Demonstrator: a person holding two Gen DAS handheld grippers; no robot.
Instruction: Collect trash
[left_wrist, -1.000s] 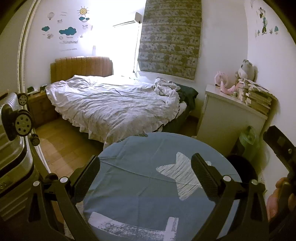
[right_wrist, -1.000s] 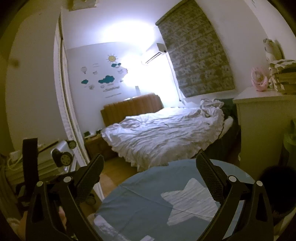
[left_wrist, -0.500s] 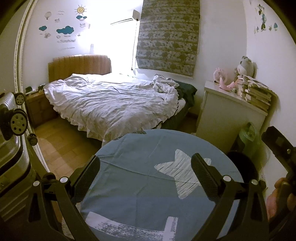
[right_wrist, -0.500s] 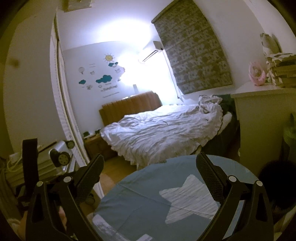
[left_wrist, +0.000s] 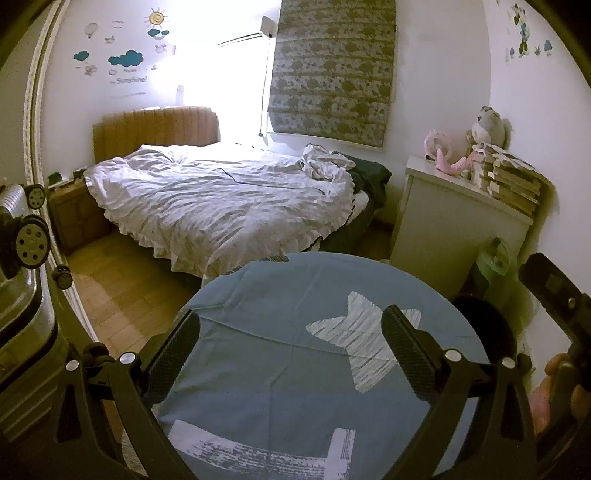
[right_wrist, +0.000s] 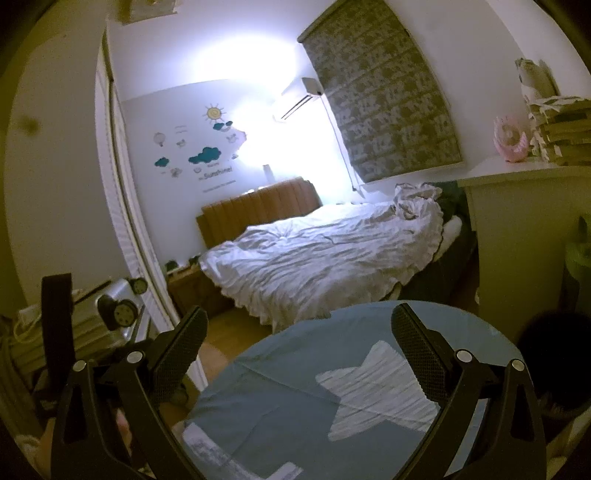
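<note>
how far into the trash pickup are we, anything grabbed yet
Nothing looks collected. The left gripper and right gripper are both open and empty above the round blue star-print tablecloth, with no trash visible on it. All the collecting is left.

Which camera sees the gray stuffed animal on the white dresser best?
The left wrist view: the stuffed animal sits fully visible behind the stacked books. In the right wrist view it is squeezed against the picture's edge, blurry and partly hidden.
</note>
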